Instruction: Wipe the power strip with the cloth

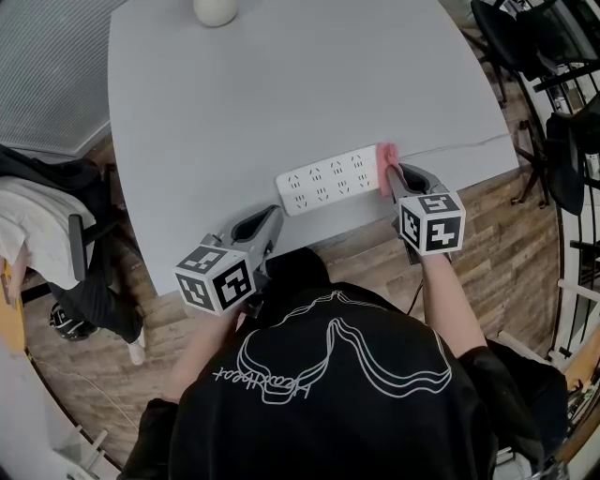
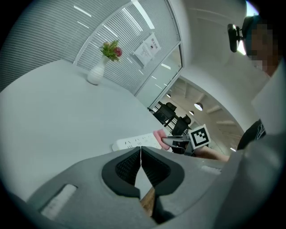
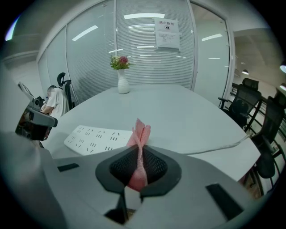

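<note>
Standing at twelve o'clock on the grey table [image 1: 281, 84], a white vase [image 1: 216, 11] with flowers [image 3: 119, 62] is well apart from the work. Nothing lies between it and the white power strip [image 1: 328, 180], which sits near the table's six o'clock edge. The strip's thin cable [image 1: 469, 142] runs off toward three o'clock. Black office chairs [image 1: 525, 37] crowd the floor at two o'clock, and a chair draped with a white garment [image 1: 28, 225] stands at nine o'clock.

The right gripper [image 1: 392, 178] has its jaws clamped on the pink cloth [image 1: 385, 169], whose folded edge pokes up past the pads against the strip's three o'clock end. The left gripper [image 1: 274, 217] hangs at seven o'clock from the strip, over the table's edge, with its jaws closed together on nothing.

A paper notice [image 3: 167, 33] is stuck on the glass wall behind the vase, its print too small to read. White script runs across the person's black shirt [image 1: 328, 394], upside down and unclear.
</note>
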`<state>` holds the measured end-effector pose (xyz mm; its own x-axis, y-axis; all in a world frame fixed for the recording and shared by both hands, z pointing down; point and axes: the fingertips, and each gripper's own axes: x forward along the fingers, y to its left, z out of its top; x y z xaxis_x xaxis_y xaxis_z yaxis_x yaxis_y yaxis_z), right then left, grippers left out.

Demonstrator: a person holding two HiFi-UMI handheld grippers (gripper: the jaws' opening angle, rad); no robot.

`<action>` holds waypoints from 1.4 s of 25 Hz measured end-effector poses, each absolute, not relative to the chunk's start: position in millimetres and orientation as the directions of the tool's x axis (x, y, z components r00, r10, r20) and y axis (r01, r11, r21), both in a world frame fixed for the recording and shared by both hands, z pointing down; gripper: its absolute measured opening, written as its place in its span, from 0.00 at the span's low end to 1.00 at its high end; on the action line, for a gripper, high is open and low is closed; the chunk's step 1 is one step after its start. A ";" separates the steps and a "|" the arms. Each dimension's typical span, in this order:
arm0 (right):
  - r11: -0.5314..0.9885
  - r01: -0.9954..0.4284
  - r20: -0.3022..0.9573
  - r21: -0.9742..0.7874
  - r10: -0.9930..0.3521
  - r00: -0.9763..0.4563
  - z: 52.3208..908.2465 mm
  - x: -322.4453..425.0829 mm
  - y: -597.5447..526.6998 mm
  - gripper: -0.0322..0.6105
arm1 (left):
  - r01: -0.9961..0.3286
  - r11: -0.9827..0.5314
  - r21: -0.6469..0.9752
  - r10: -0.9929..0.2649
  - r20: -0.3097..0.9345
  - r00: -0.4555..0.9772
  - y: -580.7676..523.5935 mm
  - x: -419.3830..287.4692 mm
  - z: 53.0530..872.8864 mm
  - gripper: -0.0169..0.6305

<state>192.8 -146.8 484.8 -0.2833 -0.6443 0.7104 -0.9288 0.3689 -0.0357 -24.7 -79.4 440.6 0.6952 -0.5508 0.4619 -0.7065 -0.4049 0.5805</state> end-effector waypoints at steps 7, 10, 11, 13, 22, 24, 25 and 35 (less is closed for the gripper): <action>0.347 -0.937 0.700 -0.043 -0.659 -0.276 488.5 201.3 -149.8 0.11 | -0.709 -0.411 0.573 -0.540 0.474 0.696 -82.0 -21.2 445.7 0.05; 0.332 -0.941 0.694 -0.065 -0.662 -0.282 488.6 201.6 -149.7 0.11 | -0.712 -0.406 0.573 -0.539 0.479 0.693 -81.7 -22.1 448.3 0.05; 0.322 -0.943 0.686 -0.082 -0.668 -0.288 485.3 202.1 -149.9 0.11 | -0.713 -0.405 0.573 -0.540 0.479 0.692 -82.0 -21.8 447.2 0.05; 0.306 -0.946 0.666 -0.108 -0.684 -0.298 475.7 203.5 -149.9 0.11 | -0.712 -0.406 0.573 -0.543 0.476 0.692 -82.2 -20.4 444.7 0.05; 0.393 -0.908 0.601 -0.148 -0.693 -0.398 437.9 165.6 -146.5 0.11 | -0.718 -0.395 0.573 -0.559 0.470 0.683 -73.8 -30.8 442.7 0.05; 0.437 -0.887 0.591 -0.149 -0.680 -0.434 432.7 146.2 -144.1 0.11 | -0.719 -0.394 0.573 -0.563 0.467 0.681 -72.1 -33.4 441.5 0.05; 0.460 -0.876 0.588 -0.144 -0.673 -0.450 431.2 135.9 -143.0 0.11 | -0.719 -0.395 0.572 -0.566 0.465 0.681 -71.6 -34.4 440.7 0.05; 0.600 -0.776 0.586 -0.194 -0.564 -0.582 440.2 52.5 -125.1 0.11 | -0.725 -0.384 0.572 -0.586 0.456 0.670 -68.6 -51.7 439.2 0.05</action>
<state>52.5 -125.1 440.2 -0.5820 -0.5640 0.5858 -0.7762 0.6000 -0.1935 -51.7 -68.6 439.2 0.6703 -0.5857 0.4557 -0.7246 -0.3839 0.5723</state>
